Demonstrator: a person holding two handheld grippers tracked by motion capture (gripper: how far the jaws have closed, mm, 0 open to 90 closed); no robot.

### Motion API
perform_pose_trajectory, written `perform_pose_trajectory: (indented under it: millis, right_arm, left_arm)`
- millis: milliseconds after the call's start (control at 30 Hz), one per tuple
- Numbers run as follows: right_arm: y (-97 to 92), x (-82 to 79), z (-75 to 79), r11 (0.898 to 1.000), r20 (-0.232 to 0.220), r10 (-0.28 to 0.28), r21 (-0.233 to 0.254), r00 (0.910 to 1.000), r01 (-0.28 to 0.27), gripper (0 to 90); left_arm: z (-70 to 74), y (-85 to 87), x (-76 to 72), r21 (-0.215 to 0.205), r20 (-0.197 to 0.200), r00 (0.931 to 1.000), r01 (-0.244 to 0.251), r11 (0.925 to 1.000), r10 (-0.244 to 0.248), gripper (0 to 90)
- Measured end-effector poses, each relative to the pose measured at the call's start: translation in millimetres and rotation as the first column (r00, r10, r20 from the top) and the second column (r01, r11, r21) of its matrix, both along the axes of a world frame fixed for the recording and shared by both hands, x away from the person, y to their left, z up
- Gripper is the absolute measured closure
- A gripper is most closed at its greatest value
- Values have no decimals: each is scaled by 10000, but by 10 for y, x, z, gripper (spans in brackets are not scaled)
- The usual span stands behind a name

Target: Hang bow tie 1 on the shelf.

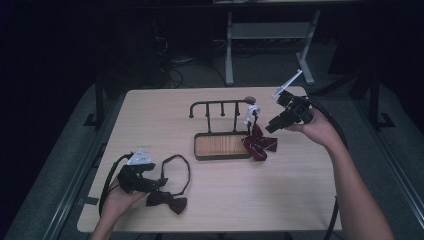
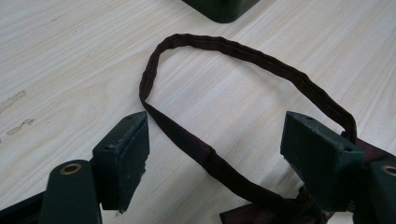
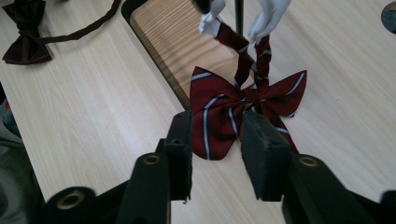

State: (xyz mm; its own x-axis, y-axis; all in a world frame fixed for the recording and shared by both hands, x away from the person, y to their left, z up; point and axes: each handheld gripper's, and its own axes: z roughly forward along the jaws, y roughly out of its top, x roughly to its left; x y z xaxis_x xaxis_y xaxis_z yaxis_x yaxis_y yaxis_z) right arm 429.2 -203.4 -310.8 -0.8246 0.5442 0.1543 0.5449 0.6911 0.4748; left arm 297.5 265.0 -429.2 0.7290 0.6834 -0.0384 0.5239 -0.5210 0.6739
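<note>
1. The bench [image 1: 150,125] is light wood. A small rack [image 1: 220,107] with pegs stands near its middle on a wooden tray [image 1: 220,146].
2. A red striped bow tie [image 1: 259,142] hangs by its strap from the right end of the rack. Its bow rests on the bench, just right of the tray.
3. The right gripper [image 1: 272,126] is up in the air, just right of the red striped bow tie and a bit farther away. Its 2 jaws are partly apart and grasp nothing. In the right gripper view [image 3: 215,154], the bow shows in the gap beyond the jaws, and the pads do not press on it.
4. A dark bow tie [image 1: 167,201] lies flat on the near left part of the bench. Its thin strap [image 2: 233,51] makes a loop on the wood.
5. The left gripper [image 1: 161,182] sits low, right by the dark bow tie. Its jaws are spread wide and released. In the left gripper view [image 2: 215,144], part of the strap lies between them, and the bow is close to the right jaw.
</note>
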Motion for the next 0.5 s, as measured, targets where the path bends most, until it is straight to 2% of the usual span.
perform_pose_trajectory:
  millis: [167,500]
  right_arm:
    - [-48,-59,-68,9995,-288,-144,279,9995,152,578]
    - [-159,-143,-254,9982,-308,-271,530,9992,287,518]
  left_arm:
    - [-4,-1,3,-40,-59,10000,13,10000,-13,243]
    - [-12,-5,6,6,-137,9999,-1,10000,1,247]
